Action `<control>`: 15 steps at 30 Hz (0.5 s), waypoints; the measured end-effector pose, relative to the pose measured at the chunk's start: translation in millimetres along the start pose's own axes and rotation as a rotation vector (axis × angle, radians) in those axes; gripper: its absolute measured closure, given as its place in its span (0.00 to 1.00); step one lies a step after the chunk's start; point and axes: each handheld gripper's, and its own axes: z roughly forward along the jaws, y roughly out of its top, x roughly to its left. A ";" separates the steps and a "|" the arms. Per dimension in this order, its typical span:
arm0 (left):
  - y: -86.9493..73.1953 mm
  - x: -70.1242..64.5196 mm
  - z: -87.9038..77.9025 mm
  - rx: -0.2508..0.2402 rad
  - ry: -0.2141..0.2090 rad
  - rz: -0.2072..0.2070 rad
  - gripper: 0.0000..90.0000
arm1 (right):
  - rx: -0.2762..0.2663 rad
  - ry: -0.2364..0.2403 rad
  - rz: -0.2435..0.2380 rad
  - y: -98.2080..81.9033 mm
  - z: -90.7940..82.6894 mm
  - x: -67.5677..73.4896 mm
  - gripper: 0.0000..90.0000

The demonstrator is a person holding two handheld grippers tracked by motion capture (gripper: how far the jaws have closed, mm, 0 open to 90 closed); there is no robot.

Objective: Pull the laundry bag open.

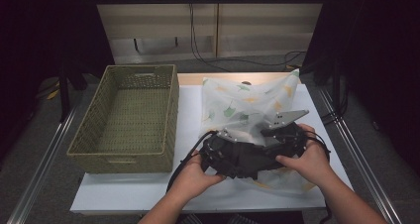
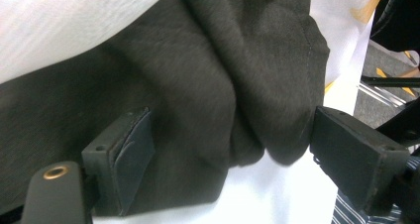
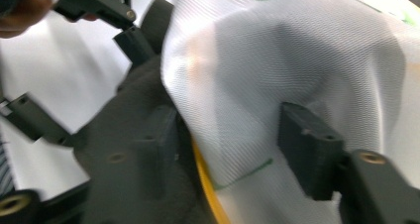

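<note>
We see a person's two hands at the near edge of a white table [image 1: 148, 184], each holding a gripper over a dark grey garment [image 1: 247, 157]. The garment lies bunched near the front of the table, partly tucked into the mouth of a white mesh bag [image 1: 247, 102] printed with green and yellow leaves; the bag stretches away from the person toward the far edge.

The left gripper [image 2: 230, 149] sits at the garment's left end. In its own view the jaws stand apart, with a rounded fold of the dark cloth hanging between them; the left pad [image 2: 133, 157] lies against the cloth, the right one just beside the fold, and neither looks to be pinching it (a small gap shows at the right).

The right gripper [image 3: 225, 144] is at the bag's mouth. Its jaws are also wide apart, one over the dark cloth, the other over the white mesh, with the bag's yellow edge trim [image 3: 205, 184] running between them. That view is blurred, so we cannot tell whether either pad touches the fabric.

A woven olive basket [image 1: 171, 115] stands on the left part of the table, just beside the bag.
</note>
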 end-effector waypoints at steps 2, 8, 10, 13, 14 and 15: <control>1.7 -0.1 3.3 0.011 0.004 0.007 0.18 | 0.009 0.005 0.004 0.9 1.7 -2.1 0.58; 1.7 2.2 13.1 0.013 -0.002 -0.005 0.18 | 0.055 0.006 0.011 0.8 6.6 -4.5 0.85; 2.2 2.7 16.1 0.022 -0.007 -0.002 0.18 | 0.058 0.015 0.013 0.7 7.4 -4.9 0.97; 2.8 3.0 18.9 0.026 0.003 0.008 0.20 | 0.044 0.026 0.033 1.4 4.5 -7.1 1.00; 3.0 3.1 19.5 0.024 0.008 0.002 0.20 | 0.039 0.037 0.035 1.8 3.0 -8.3 1.00; 3.0 3.1 20.8 0.007 0.001 -0.018 0.21 | 0.031 0.040 0.033 2.3 1.2 -9.3 1.00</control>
